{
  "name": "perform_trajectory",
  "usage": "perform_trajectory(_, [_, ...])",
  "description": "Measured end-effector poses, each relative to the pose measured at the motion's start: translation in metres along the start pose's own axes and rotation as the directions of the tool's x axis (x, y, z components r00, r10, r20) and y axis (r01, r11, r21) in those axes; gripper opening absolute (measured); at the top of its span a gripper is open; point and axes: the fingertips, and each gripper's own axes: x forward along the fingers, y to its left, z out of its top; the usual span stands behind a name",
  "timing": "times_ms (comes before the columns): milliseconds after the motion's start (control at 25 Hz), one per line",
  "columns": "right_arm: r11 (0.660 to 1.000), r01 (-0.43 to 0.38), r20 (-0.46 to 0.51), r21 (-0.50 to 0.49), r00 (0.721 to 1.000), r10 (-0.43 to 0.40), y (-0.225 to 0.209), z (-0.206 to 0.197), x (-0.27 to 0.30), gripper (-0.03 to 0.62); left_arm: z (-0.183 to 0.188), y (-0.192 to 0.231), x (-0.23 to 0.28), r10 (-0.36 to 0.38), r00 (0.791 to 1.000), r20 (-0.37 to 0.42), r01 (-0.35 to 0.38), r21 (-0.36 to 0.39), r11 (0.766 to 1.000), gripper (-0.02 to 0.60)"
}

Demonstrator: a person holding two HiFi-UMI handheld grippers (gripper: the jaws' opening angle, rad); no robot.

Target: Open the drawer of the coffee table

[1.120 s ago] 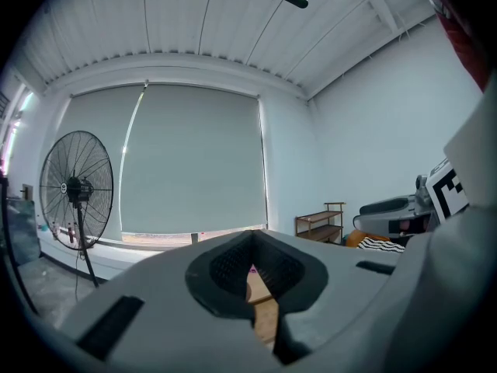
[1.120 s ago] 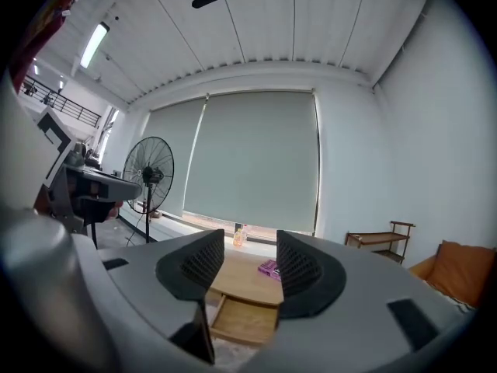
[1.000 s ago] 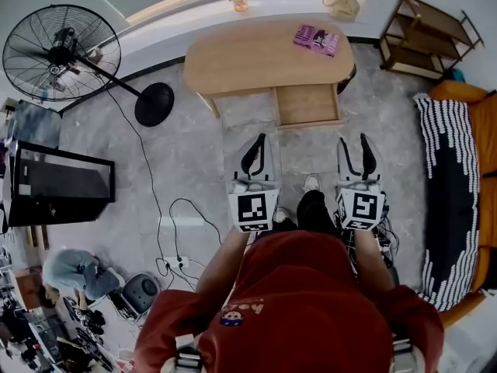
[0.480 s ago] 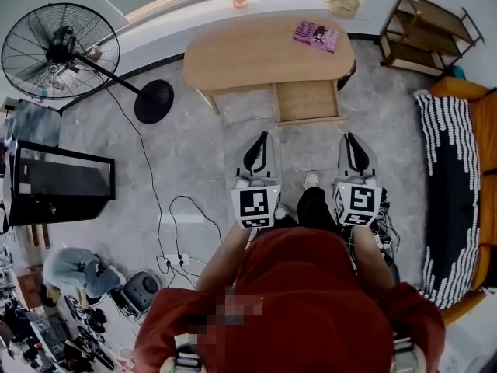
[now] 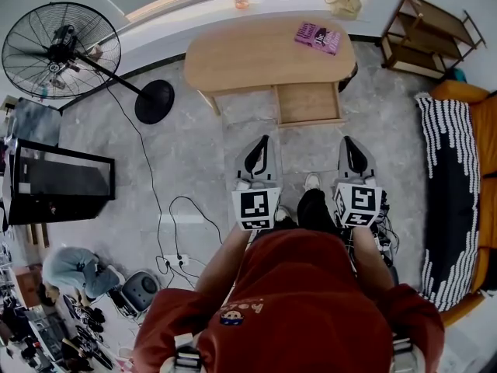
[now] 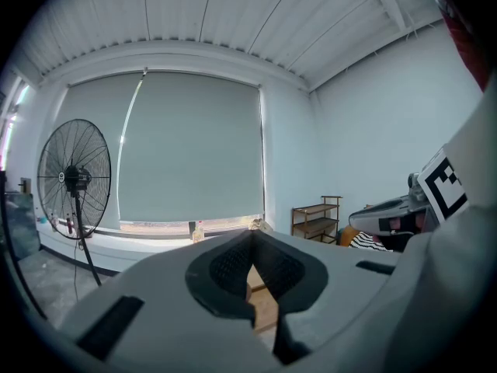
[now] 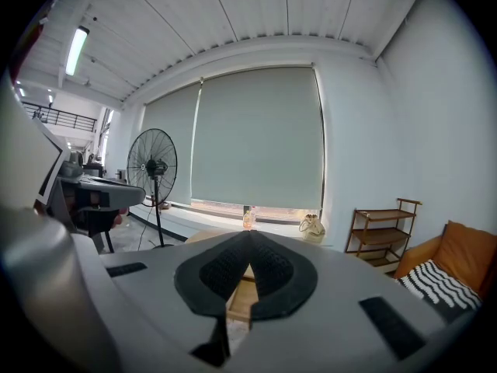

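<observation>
The drawer [image 5: 308, 103] sticks out open at the coffee table's [image 5: 256, 53] front. My left tongs [image 5: 260, 141] and right tongs [image 5: 349, 143] are pressed together, empty, well back from the table. If I step in, I might bump the drawer closed.

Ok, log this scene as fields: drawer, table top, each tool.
drawer: pulled out from under the table, nothing visible inside
table top: book near its far right end
left tool: shut, empty, short of the drawer
right tool: shut, empty, short of the drawer
floor: fan standing at the left
</observation>
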Motion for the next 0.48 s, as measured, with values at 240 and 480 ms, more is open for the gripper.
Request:
perform_trajectory(240, [1.000,0.001,0.001,0.001,1.000,-0.001,0.0010,0.0029,0.0031,-0.003,0.0004,0.0030,0.0009,0.004,1.000,0.000,-0.004,-0.006,1.000,0.005])
perform_trajectory(480, [1.000,0.006,-0.002,0.001,1.000,-0.006,-0.0005,0.0029,0.0076,-0.003,0.0000,0.0054,0.0040,0.006,1.000,0.001,-0.006,-0.012,1.000,0.005])
